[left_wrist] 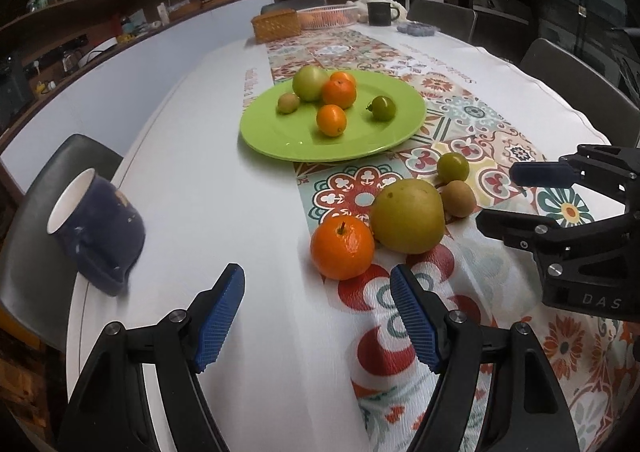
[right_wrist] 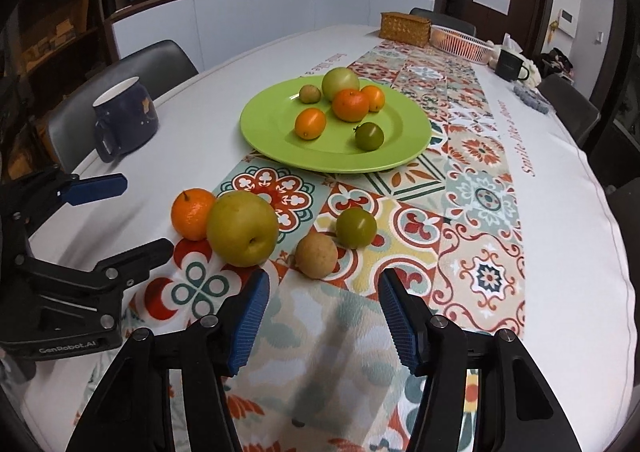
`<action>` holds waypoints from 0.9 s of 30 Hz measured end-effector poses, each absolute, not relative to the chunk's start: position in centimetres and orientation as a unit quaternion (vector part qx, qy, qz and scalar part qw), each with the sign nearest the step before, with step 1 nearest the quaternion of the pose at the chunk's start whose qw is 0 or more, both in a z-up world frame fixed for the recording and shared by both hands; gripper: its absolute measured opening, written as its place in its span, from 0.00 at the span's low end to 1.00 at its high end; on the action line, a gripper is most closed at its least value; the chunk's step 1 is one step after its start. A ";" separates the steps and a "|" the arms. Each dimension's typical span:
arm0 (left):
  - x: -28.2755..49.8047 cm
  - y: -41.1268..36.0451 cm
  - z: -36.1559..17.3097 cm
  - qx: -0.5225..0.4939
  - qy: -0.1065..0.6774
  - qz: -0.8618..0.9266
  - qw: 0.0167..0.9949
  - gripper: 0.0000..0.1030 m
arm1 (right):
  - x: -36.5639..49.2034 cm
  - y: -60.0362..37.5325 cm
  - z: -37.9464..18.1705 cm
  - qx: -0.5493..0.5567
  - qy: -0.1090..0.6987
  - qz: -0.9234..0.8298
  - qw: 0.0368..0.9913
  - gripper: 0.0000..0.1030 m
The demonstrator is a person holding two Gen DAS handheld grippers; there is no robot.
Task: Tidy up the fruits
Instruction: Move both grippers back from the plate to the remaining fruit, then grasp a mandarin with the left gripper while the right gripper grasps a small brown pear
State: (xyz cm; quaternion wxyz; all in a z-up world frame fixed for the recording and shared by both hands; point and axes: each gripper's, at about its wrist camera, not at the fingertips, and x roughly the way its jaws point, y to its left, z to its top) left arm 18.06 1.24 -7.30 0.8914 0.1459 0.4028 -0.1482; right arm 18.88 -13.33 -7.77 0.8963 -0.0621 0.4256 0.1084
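A green plate holds several fruits: a green apple, oranges, a small brown fruit and a green tomato. On the patterned runner lie an orange, a big yellow-green pear, a small brown fruit and a small green fruit. My left gripper is open and empty, just short of the orange. My right gripper is open and empty, just short of the brown fruit.
A dark blue mug stands at the table's left edge. At the far end are a wicker box, a white basket and a dark mug. Chairs surround the table.
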 end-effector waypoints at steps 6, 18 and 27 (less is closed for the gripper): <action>19.3 0.6 -7.8 0.144 0.415 -0.151 0.886 0.73 | 19.8 -13.1 -8.3 -0.062 0.429 0.111 0.894 0.49; 20.9 0.5 -8.5 0.117 0.430 -0.157 0.882 0.58 | 21.4 -12.6 -9.4 -0.051 0.441 0.123 0.887 0.36; 21.3 -0.1 -9.1 0.102 0.441 -0.168 0.876 0.40 | 21.7 -12.8 -9.9 -0.041 0.443 0.126 0.887 0.28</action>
